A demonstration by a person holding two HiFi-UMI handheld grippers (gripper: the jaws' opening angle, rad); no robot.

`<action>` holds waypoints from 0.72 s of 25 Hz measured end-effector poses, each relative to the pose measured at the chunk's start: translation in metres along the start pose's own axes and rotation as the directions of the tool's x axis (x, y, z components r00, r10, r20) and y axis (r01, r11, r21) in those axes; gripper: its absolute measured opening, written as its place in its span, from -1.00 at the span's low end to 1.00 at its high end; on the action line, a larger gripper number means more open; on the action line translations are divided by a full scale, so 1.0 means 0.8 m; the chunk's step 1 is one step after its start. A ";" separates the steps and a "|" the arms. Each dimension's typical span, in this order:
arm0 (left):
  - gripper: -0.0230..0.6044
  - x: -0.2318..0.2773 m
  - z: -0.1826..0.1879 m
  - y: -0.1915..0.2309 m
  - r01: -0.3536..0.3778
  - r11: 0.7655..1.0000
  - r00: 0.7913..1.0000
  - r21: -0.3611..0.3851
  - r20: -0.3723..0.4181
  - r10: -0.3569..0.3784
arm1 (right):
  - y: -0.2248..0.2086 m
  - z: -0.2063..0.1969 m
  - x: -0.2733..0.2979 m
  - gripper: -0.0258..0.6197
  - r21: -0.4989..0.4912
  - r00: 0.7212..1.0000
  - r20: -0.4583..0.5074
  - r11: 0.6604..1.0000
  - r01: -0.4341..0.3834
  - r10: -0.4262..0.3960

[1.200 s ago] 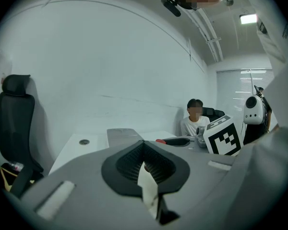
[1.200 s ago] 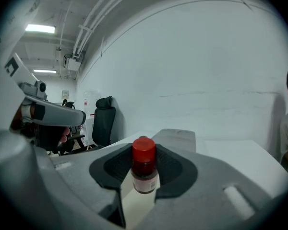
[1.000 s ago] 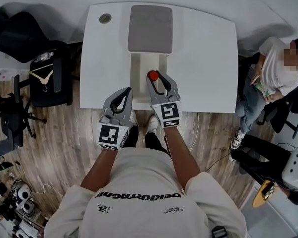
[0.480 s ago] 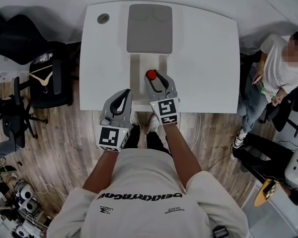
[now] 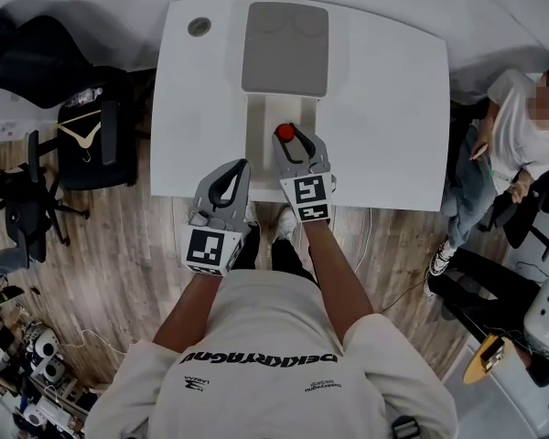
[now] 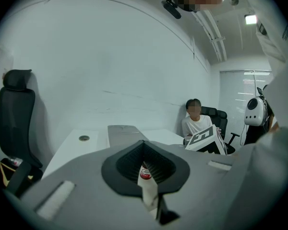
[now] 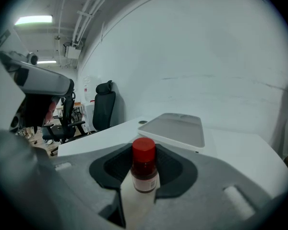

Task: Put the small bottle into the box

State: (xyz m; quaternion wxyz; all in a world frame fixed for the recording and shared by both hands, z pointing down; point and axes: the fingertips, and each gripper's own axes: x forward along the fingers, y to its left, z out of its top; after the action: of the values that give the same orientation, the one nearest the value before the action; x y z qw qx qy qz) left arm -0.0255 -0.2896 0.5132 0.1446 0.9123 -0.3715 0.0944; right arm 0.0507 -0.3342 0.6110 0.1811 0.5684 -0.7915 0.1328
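A small bottle with a red cap and pale label stands upright between the jaws of my right gripper, which is shut on it. It hangs over the open white box, whose grey lid lies folded back on the table. In the right gripper view the bottle fills the gap of the right gripper, with the lid beyond. My left gripper hovers at the table's front edge, jaws together and empty. In the left gripper view the left gripper frames the bottle.
The white table has a round cable hole at its far left corner. Black chairs stand on the wooden floor to the left. A person sits at the right, clear of the table.
My right gripper has sunk a little with the bottle, closer to the box. The left gripper has stayed where it was.
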 end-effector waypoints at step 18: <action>-0.92 0.001 -0.001 0.005 0.007 1.000 1.000 -0.014 0.001 -0.007 | 0.005 -0.011 0.023 -0.49 -0.021 0.998 -0.056 1.000 -0.005 0.004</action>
State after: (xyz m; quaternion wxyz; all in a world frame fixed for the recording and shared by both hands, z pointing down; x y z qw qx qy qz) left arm -0.0279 -0.2922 0.5150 0.1510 0.9126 -0.3689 0.0907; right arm 0.0429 -0.3445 0.6270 0.2087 0.5606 -0.7889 0.1408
